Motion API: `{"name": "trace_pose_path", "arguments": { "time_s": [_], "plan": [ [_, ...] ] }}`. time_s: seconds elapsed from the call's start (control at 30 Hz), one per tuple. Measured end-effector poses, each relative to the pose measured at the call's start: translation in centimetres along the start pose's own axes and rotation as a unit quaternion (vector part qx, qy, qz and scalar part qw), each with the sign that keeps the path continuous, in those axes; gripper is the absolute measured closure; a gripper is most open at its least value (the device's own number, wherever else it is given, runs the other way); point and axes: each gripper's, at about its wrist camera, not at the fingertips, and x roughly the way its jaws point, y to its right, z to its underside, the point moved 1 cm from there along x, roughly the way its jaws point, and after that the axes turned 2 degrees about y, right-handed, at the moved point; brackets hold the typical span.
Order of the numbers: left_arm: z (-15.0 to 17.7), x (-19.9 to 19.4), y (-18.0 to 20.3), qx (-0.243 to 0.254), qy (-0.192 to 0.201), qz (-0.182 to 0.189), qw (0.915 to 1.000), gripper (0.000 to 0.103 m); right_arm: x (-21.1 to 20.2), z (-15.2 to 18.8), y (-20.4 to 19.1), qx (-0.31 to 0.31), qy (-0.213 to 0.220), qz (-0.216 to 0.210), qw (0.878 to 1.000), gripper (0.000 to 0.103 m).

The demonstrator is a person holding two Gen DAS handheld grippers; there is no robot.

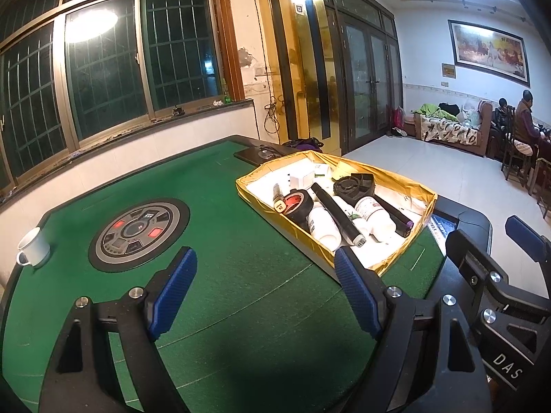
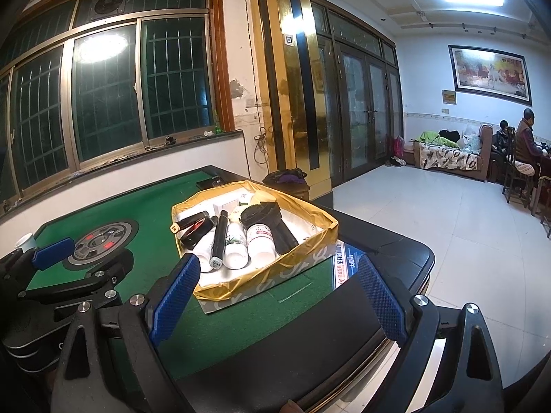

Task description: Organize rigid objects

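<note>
A yellow-lined box (image 1: 251, 194) (image 2: 303, 254) stands on the green mahjong table (image 1: 224, 282) (image 2: 148, 213). It holds white bottles (image 1: 322, 222) (image 2: 261, 239), a black marker (image 1: 335, 211) (image 2: 218, 237), a roll of black tape (image 1: 298, 201) (image 2: 196, 229), a black fan part (image 1: 354, 186) (image 2: 260, 213) and small white boxes (image 1: 303, 177). My left gripper (image 1: 265, 289) hangs open over bare felt, just short of the box. My right gripper (image 2: 279, 296) is open too, with nothing between its blue pads, near the box's front corner. In the left wrist view the right gripper (image 1: 489, 251) shows at the right edge.
A white mug (image 1: 32, 247) (image 2: 26, 242) stands at the table's far left. The round control panel (image 1: 139, 232) (image 2: 103, 242) sits mid-table. A dark flat object (image 1: 261, 153) lies at the far edge. Two people (image 1: 523, 120) sit at another table at the far right.
</note>
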Motion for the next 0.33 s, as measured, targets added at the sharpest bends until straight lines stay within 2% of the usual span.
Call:
{"name": "trace_pose_path", "arguments": {
  "time_s": [0.33],
  "plan": [
    [0.21,0.26,0.07,0.007,-0.012,0.006,0.9999,0.021,-0.09,0.13,0.14,0.001,0.001,0.003,1.0,0.013]
  ]
}}
